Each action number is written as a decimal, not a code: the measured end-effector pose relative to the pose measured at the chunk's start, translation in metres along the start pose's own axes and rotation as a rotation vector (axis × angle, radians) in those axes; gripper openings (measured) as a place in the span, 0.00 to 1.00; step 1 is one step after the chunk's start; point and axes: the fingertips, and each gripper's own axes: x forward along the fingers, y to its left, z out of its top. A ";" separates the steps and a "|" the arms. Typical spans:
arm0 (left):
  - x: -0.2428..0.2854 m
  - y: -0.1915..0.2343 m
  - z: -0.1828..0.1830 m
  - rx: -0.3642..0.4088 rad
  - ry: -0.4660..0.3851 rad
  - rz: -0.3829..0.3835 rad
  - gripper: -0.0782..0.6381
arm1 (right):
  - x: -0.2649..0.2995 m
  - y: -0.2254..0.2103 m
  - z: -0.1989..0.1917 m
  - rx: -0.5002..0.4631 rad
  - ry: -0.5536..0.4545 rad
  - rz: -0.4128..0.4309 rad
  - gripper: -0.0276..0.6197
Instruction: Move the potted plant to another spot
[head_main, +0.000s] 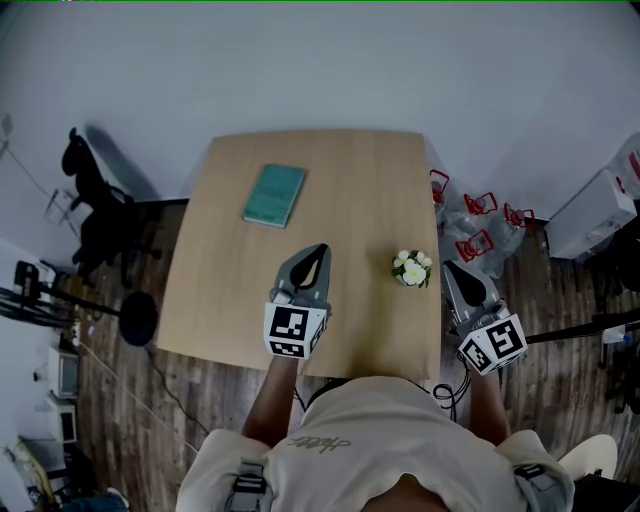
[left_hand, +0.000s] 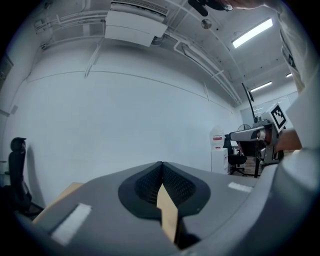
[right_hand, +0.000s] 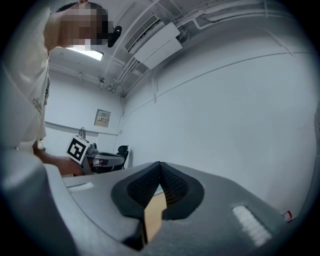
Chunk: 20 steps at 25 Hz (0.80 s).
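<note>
Now, potted plant (head_main: 412, 269): we see it standing upright on the surface (head_main: 350, 170), close to the right-hand edge and toward our near side. It has white flowers on top, and nothing touches it.
Left claw (head_main: 321, 248): its jaws are together with nothing between them. In the left gripper view (left_hand: 161, 165) the pads meet at the tip and only a sliver of wood shows below. It hangs over the near half of the surface, to the left of the plant and apart from it.
Right claw (head_main: 450, 266): we read its jaws as together and empty too, the pads meeting at the tip in the right gripper view (right_hand: 160, 164). It sits at the right-hand edge of the surface, just beside the plant but clear of the pot.
Book (head_main: 274, 195): it is teal and lies flat on the far left part of the surface, well apart from the plant.
Plant in hand: no, it rests free between the two claws, nearer the right one.
Task stage: we judge the scene fits two readings. The plant may stand in its old spot, waiting to be carried, or it may already be set down in its new spot with both claws let go.
What is left: we cannot settle this, because nothing on the surface marks one spot as old or new.
</note>
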 end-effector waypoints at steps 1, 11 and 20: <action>0.001 -0.002 0.002 0.003 -0.004 -0.004 0.13 | -0.002 -0.001 0.000 0.000 0.000 -0.006 0.05; -0.002 -0.023 0.003 0.014 0.005 -0.061 0.13 | -0.015 -0.005 -0.004 0.005 -0.003 -0.032 0.05; -0.009 -0.042 0.001 0.006 0.000 -0.098 0.13 | -0.017 0.003 -0.011 0.003 0.022 -0.021 0.05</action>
